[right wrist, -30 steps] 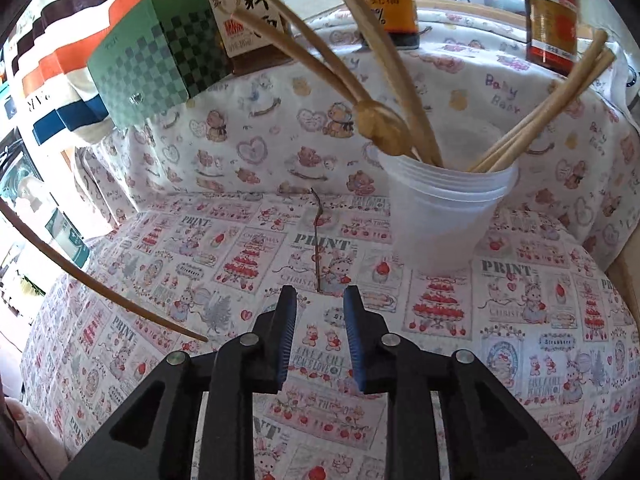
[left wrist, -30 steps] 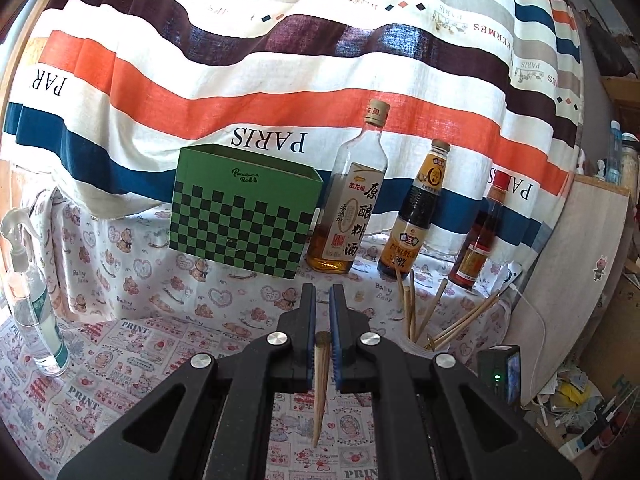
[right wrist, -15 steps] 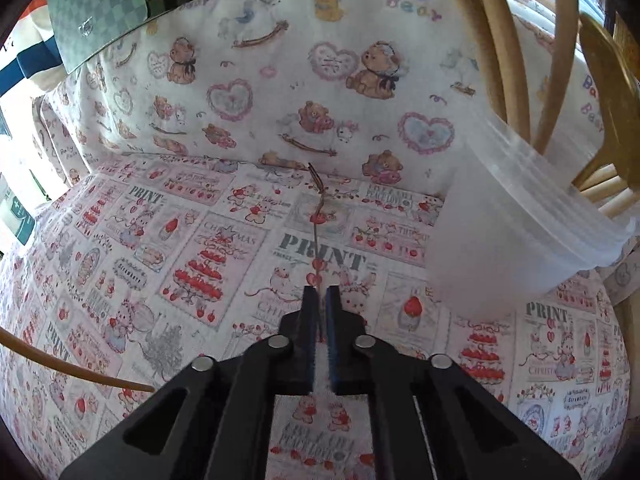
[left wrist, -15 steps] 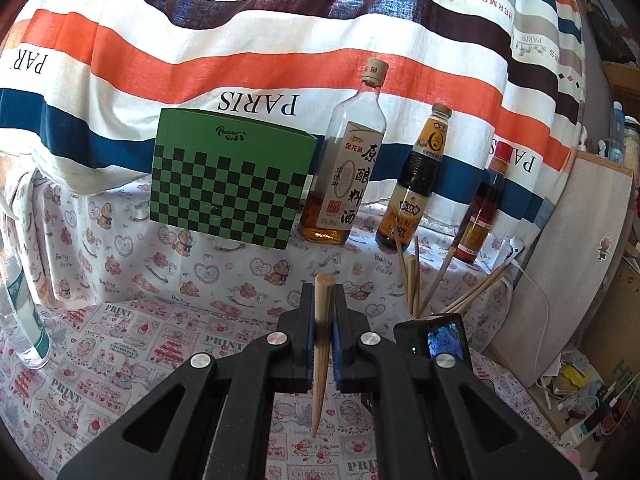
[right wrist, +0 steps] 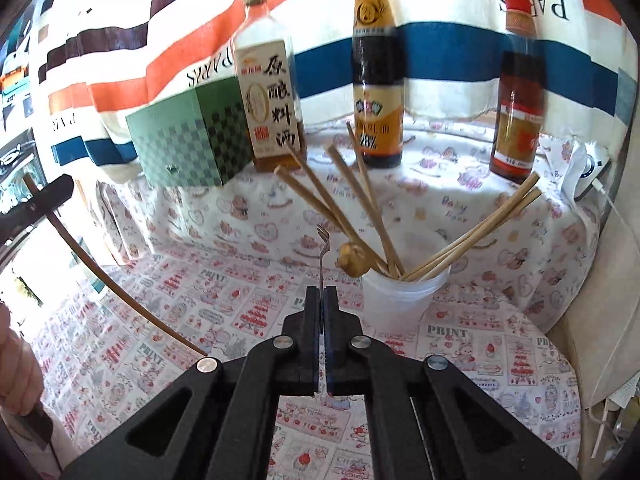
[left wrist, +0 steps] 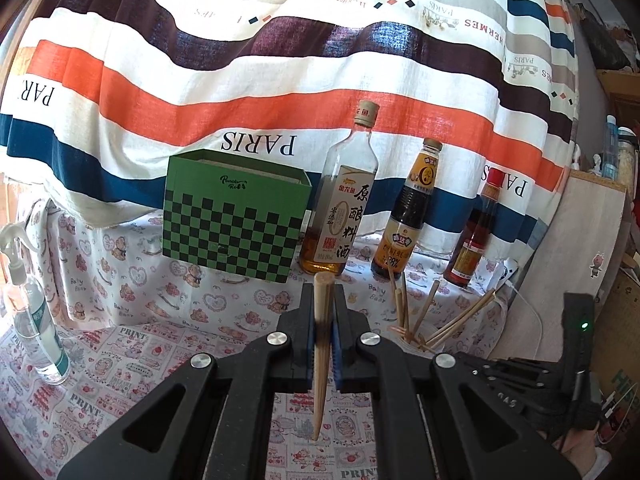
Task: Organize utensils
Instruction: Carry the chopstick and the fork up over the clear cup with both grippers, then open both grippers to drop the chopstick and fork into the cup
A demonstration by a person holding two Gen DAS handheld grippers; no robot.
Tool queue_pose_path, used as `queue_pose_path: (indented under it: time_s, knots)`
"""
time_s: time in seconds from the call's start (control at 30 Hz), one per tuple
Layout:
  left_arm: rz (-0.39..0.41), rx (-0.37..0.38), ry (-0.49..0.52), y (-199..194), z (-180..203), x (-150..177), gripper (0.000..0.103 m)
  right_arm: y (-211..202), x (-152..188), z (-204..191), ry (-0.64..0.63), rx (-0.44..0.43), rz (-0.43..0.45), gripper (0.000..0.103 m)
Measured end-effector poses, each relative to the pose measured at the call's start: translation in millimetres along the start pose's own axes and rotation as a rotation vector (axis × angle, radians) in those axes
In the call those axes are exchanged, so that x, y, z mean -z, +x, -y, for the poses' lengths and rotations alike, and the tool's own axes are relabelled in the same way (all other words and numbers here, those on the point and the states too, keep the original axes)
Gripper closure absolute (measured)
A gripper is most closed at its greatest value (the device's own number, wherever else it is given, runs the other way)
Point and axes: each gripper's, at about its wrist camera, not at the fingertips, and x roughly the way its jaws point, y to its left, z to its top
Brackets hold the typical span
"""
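My left gripper is shut on a wooden chopstick that stands nearly upright between its pads, thick end up. In the right wrist view the same chopstick slants in from the left edge. My right gripper is shut on a thin metal fork, held off the cloth with its tines up. Just right of the fork stands a white plastic cup with several wooden chopsticks and a wooden spoon in it. The cup's chopsticks also show in the left wrist view.
At the back stand a green checkered box and three sauce bottles before a striped cloth. A spray bottle is at the left. A white charger and cable lie at the right edge. A hand shows at the left.
My right gripper has shut on the thin fork that lay on the patterned cloth and has lifted it clear, pulling back from the cup. The left gripper still holds the chopstick.
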Motion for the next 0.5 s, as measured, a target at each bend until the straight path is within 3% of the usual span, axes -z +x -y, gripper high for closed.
queue_pose_path:
  time_s: [0.23,0.37,0.5]
  knots:
    - [0.043,0.042,0.044,-11,35,-23,0.097,-48,-16,24,0.028,0.029,0.005,0.101]
    - [0.058,0.126,-0.005,-6,52,-41,0.097,-53,-18,38,0.061,0.070,0.008,0.101]
    - [0.062,0.152,-0.032,15,77,-62,0.097,-42,-28,58,0.110,0.097,0.000,0.101]
